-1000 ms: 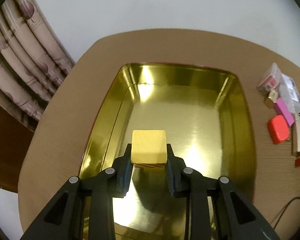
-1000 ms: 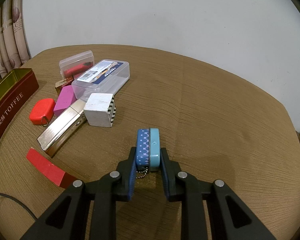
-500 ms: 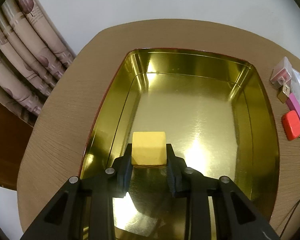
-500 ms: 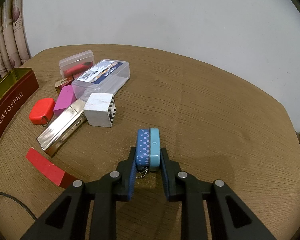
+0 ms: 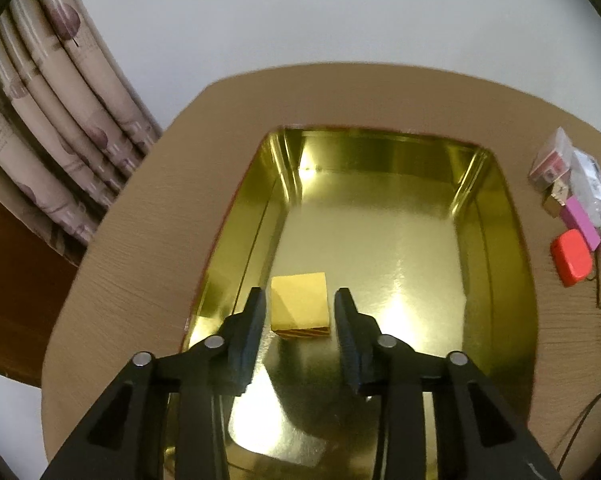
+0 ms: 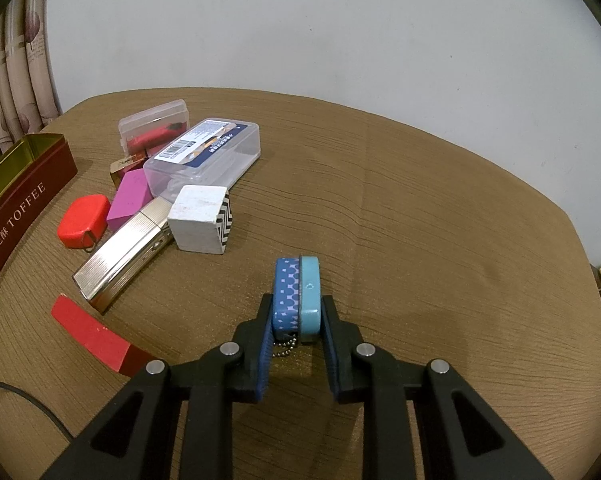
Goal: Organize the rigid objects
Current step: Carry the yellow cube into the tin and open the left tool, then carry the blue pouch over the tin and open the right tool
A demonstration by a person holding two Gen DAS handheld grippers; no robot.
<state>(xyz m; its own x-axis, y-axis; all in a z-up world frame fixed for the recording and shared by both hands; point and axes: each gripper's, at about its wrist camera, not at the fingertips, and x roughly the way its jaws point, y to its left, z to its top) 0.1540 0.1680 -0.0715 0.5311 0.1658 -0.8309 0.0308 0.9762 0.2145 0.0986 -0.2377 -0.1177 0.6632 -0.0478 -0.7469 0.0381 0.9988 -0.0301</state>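
Opened wider since a second ago: the left gripper (image 5: 299,307), jaws just spreading, with a narrow gap now on each side of the yellow block (image 5: 299,305). Released, so no pad pressing on it. Between the two fingers still, on the floor of the gold tin (image 5: 496,216), near the tin's left wall as seen from this gripper. Striped on the lower side face, but blurred there, so pattern hard to read. Tin's near edge cut off behind the black fingers.

Unchanged on the other side: right gripper (image 6: 296,322) clamped on a small blue case (image 6: 297,298), one half dotted dark blue, other half plain light blue, held on edge above the table (image 6: 440,240). Short bead chain (image 6: 286,346) hanging below it, mostly hidden behind the pads.

Ahead and to the left of the right gripper, well apart from it: white cube (image 6: 200,218) with zigzag side, touching a ribbed metal case (image 6: 120,254); pink block (image 6: 128,199), red tape-like case (image 6: 83,220), clear box with label (image 6: 204,156), smaller clear box (image 6: 154,128) behind. Small brown thing between them, too hidden to name. Red flat piece (image 6: 92,334) nearer, left of the fingers. Far left, tin's red outer wall with "TOFFEE", cut off by the picture edge.
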